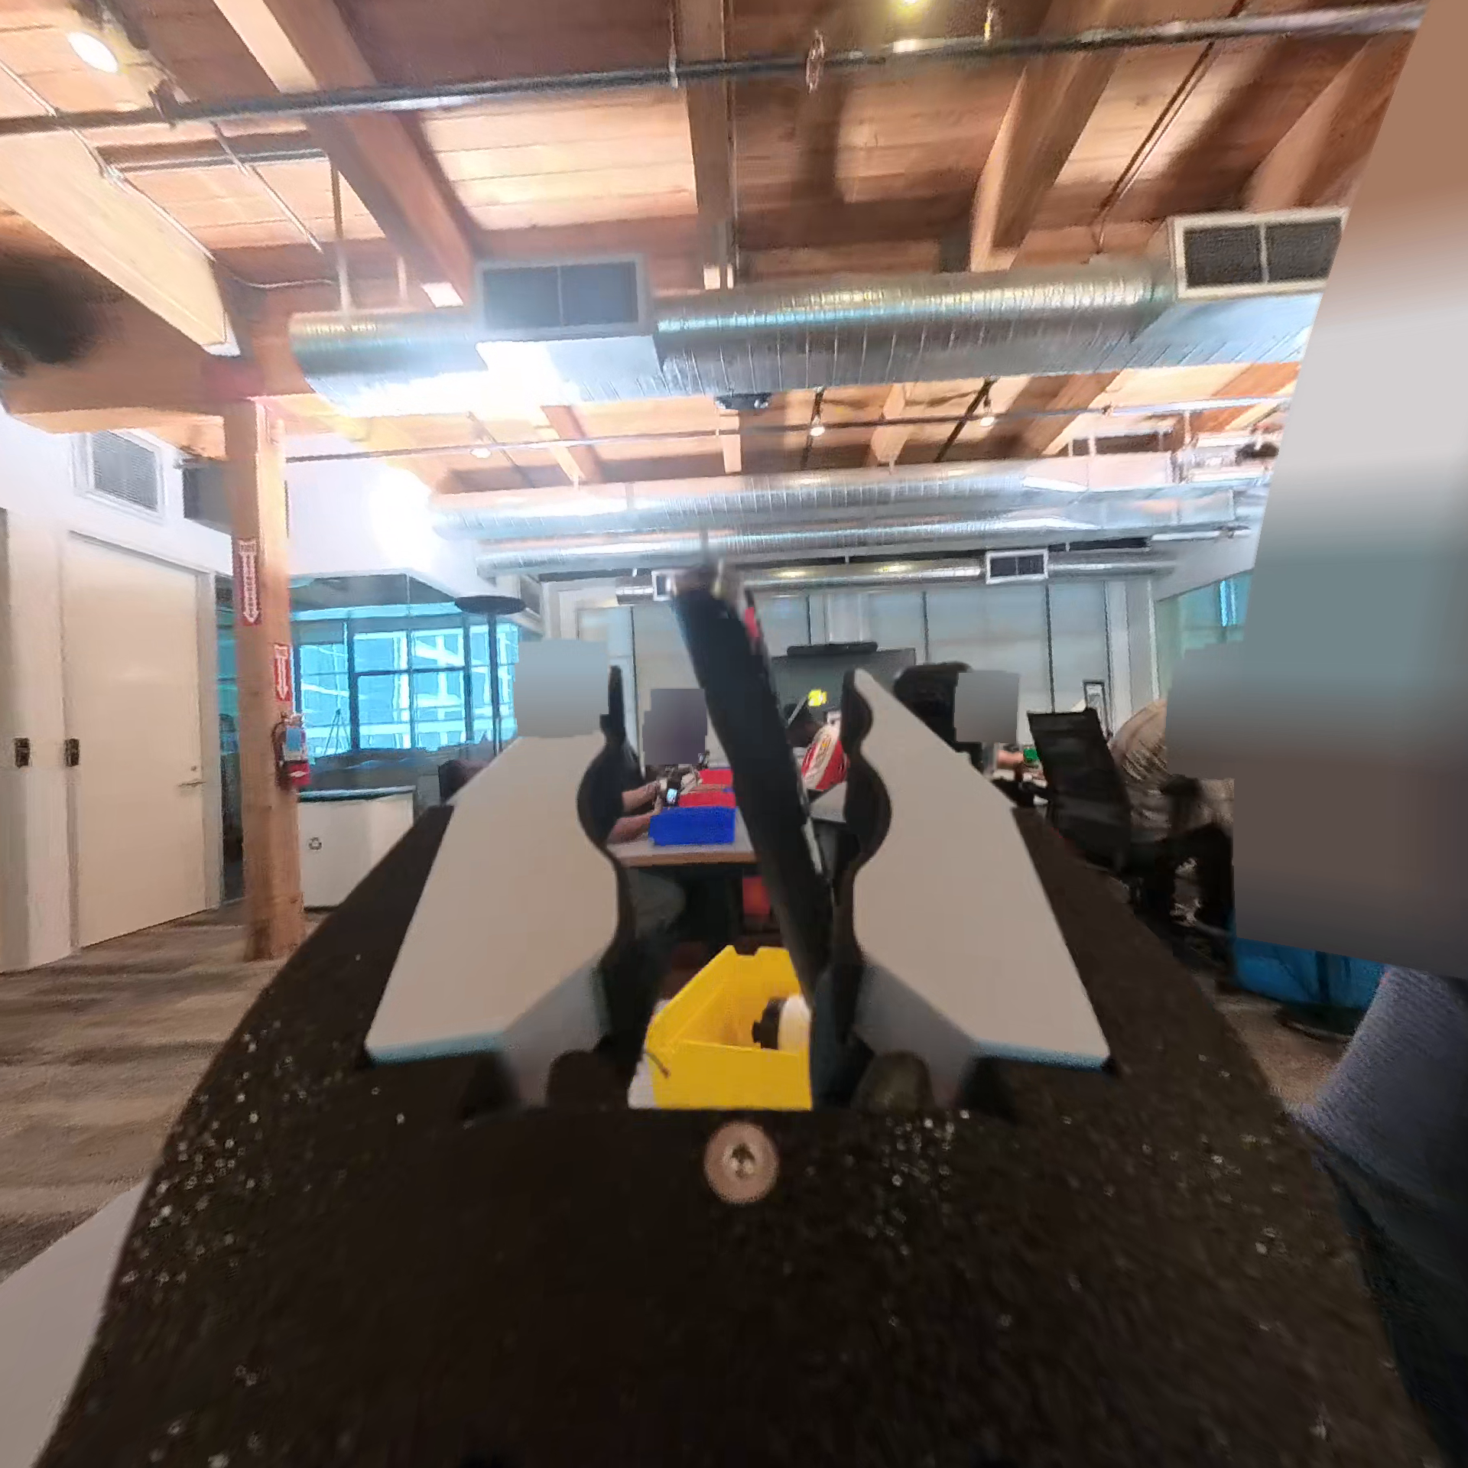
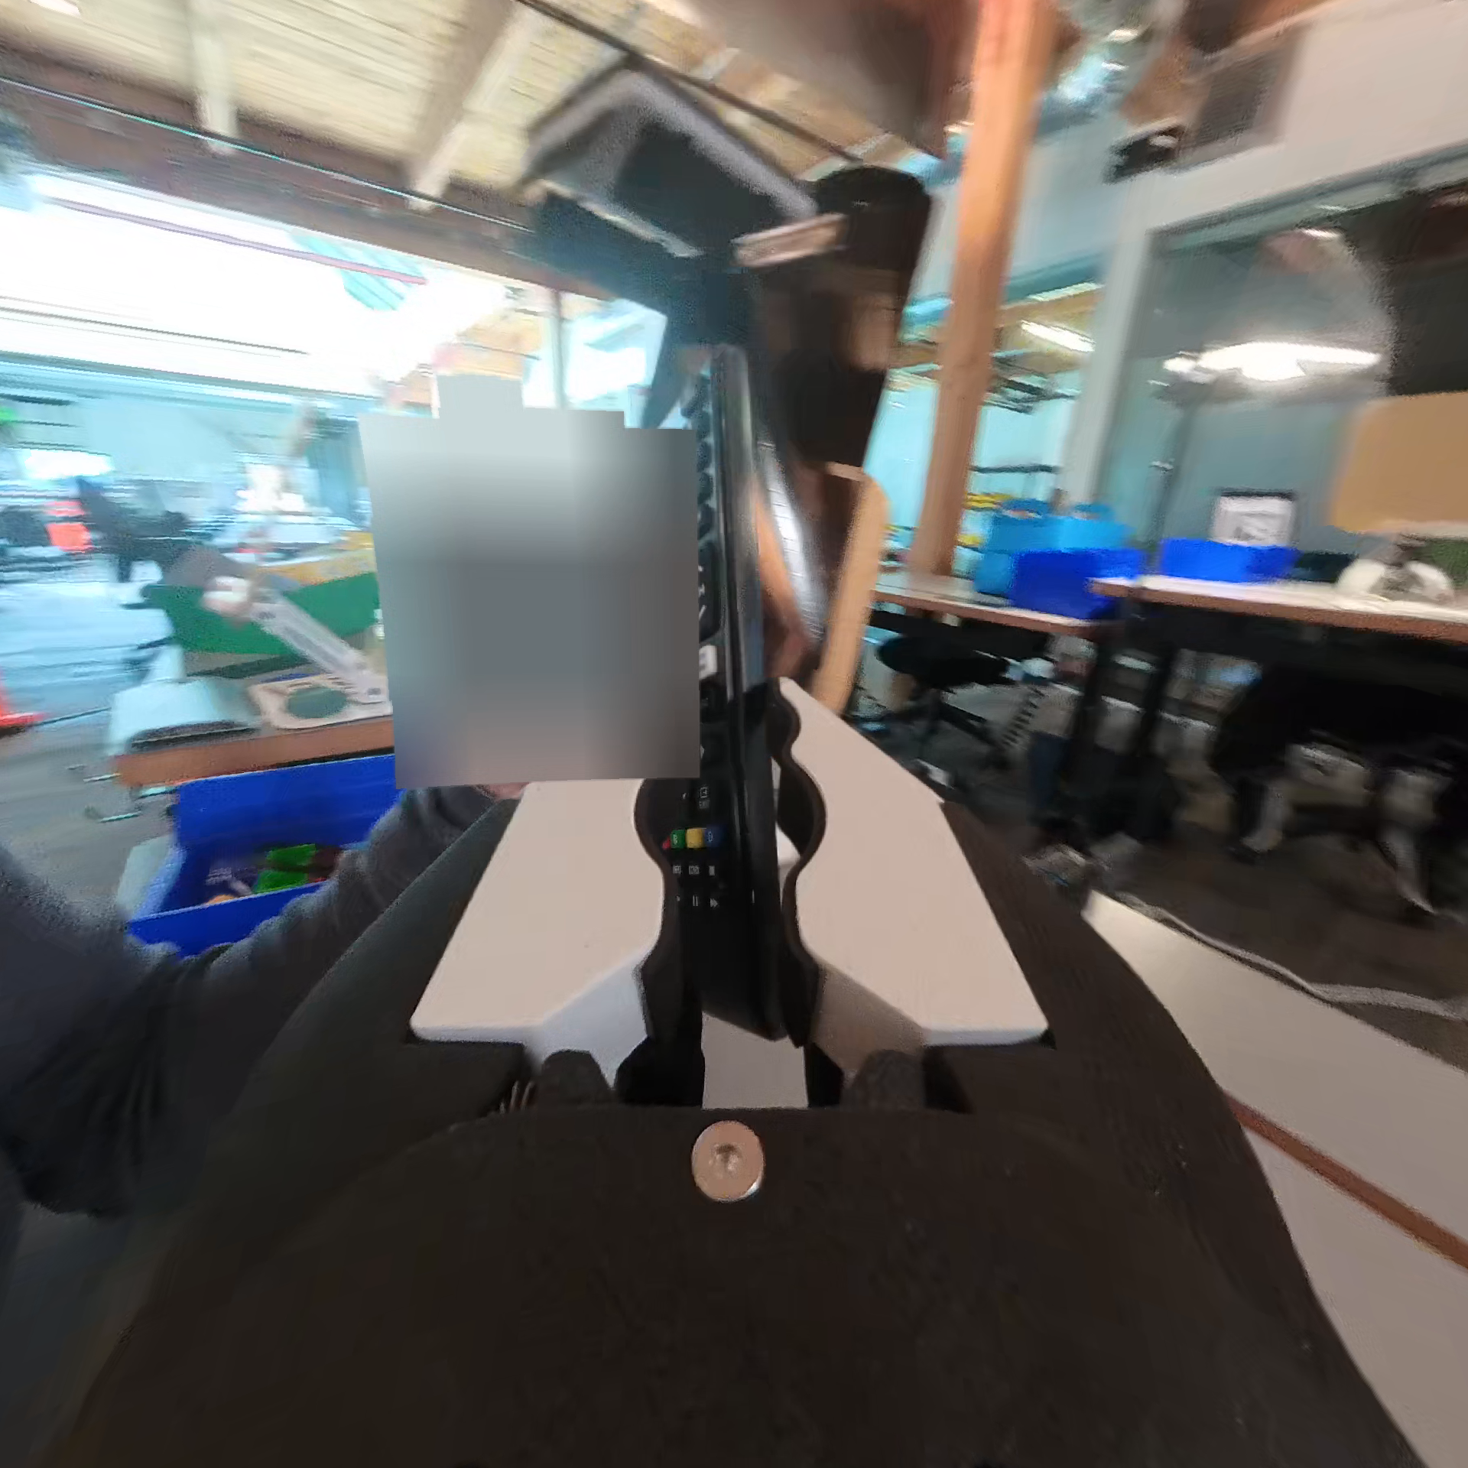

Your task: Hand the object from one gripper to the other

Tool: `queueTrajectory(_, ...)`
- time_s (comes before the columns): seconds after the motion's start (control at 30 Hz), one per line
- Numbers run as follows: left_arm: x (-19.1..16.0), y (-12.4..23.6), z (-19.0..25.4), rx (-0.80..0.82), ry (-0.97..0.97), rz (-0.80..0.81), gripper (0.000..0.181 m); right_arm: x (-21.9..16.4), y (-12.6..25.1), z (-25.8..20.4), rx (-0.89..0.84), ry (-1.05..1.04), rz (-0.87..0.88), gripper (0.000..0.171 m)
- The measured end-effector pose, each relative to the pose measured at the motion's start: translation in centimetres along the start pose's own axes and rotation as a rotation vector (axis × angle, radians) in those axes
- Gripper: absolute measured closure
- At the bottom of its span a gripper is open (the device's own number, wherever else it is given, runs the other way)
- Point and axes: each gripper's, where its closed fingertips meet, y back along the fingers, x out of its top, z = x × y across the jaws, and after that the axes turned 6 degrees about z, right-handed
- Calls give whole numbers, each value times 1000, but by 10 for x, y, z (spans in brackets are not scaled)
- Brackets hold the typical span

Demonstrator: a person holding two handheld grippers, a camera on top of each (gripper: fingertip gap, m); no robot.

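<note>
The long black remote control (image 2: 735, 715) stands nearly upright between the fingers of the right gripper (image 2: 727, 802), which are clenched on its lower end; small white symbols and a row of green, yellow and blue buttons show on its face. Its upper end reaches another, blurred gripper farther off. In the left wrist view the remote (image 1: 751, 762) leans through the gap of the left gripper (image 1: 727, 794), whose fingers are spread wide; it lies close against the right-hand finger (image 1: 937, 874) low down, with clear space on the other side.

Two red signs (image 1: 248, 580) with white writing hang on a wooden post (image 1: 266, 794), a fire extinguisher (image 1: 292, 747) beside it, and a white recycling cabinet (image 1: 349, 842) stands nearby.

A yellow bin (image 1: 727, 1048) below the left gripper holds a white and black part. A blue bin (image 1: 691, 826) and a red one sit on a far desk (image 1: 683, 851). In the right view a blue bin (image 2: 262, 842) holds green and dark items; more blue bins (image 2: 1064, 576) crowd the tables (image 2: 1271, 608).

Timber beams (image 1: 1025, 135) and silver ducts (image 1: 898, 334) run overhead, above grey carpet (image 1: 119, 1056).
</note>
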Motion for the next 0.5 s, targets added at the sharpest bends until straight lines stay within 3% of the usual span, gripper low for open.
queueTrajectory(0.1, 9, 3, 2, -18, 33, 46, 128, 14, 62, 34, -265, 105, -139, 156)
queueTrajectory(0.2, 9, 4, 0, -13, 41, 44, 127, 22, 148, 82, -555, 295, -427, 155)
queueTrajectory(0.27, 10, 4, 0, -14, 41, 47, 128, 21, 206, 117, -716, 283, -616, 156)
queueTrajectory(0.37, 14, 4, 2, -20, 43, 61, 129, -12, 266, 149, -780, 25, -821, 156)
queueTrajectory(0.5, 18, 4, 5, -26, 52, 75, 132, -74, 290, 140, -697, -412, -921, 156)
